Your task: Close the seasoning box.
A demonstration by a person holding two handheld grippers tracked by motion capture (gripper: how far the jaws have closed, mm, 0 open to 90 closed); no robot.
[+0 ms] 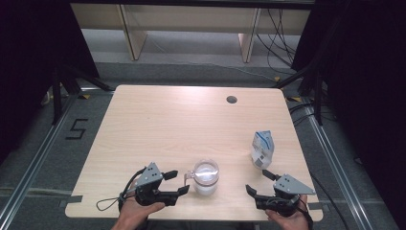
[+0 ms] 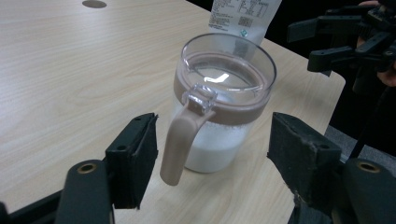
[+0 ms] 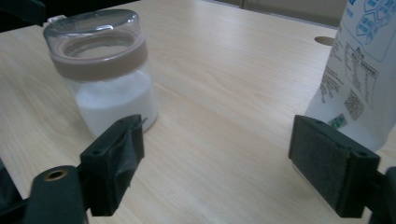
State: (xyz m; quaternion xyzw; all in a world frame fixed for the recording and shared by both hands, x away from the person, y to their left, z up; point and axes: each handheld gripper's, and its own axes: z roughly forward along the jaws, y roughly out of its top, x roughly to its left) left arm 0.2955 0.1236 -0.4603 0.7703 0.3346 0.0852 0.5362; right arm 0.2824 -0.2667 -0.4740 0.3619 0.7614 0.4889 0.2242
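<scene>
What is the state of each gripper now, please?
Left gripper: open, fingers either side of the jug handle, not gripping.
Right gripper: open, holding nothing.

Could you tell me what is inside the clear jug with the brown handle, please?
The jug holds a white filling, powder or liquid, in roughly its lower half. The brown band below the rim hides its surface from the side, and glare on the top blurs it.
</scene>
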